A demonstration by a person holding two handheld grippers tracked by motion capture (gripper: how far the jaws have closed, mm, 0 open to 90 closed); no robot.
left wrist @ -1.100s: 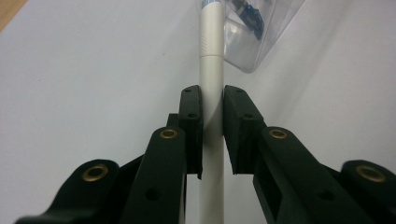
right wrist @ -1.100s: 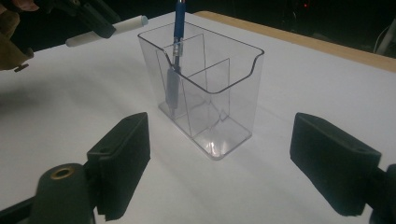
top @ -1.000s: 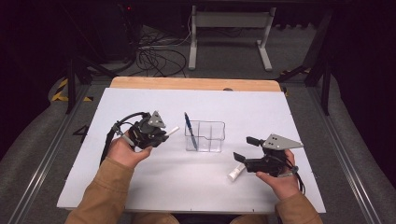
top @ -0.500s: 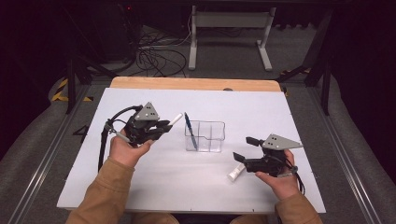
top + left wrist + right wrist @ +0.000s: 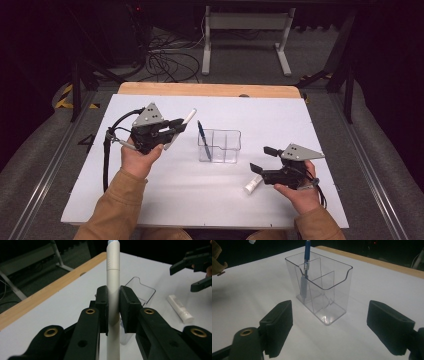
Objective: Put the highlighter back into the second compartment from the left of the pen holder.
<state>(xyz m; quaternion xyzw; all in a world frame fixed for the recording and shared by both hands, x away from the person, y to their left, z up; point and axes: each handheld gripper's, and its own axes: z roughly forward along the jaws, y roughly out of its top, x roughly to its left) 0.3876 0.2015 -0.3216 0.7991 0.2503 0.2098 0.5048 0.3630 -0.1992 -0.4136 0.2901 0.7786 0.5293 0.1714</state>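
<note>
A: Where is the white marker (image 5: 113,277) right now?

B: Clamped between the two jaws of the left gripper (image 5: 172,126), lifted off the white table (image 5: 300,125). In the high view it points up and toward the clear organizer (image 5: 220,146), which stands in the middle of the table. It is near the organizer but not over it.

A: And the organizer itself?

B: A blue pen (image 5: 305,272) stands upright in one of its compartments; the other compartments look empty. So one item seems stowed, and the marker is, I judge, next.

A: What about the other hand?

B: The right gripper (image 5: 259,160) hovers low over the table with its jaws spread and nothing between them. A second white marker (image 5: 253,184) lies flat on the table just beside its jaws.

A: So how far along?

B: Roughly a third, I'd guess: one pen in, one marker lifted but not placed, one not yet picked up.
</note>
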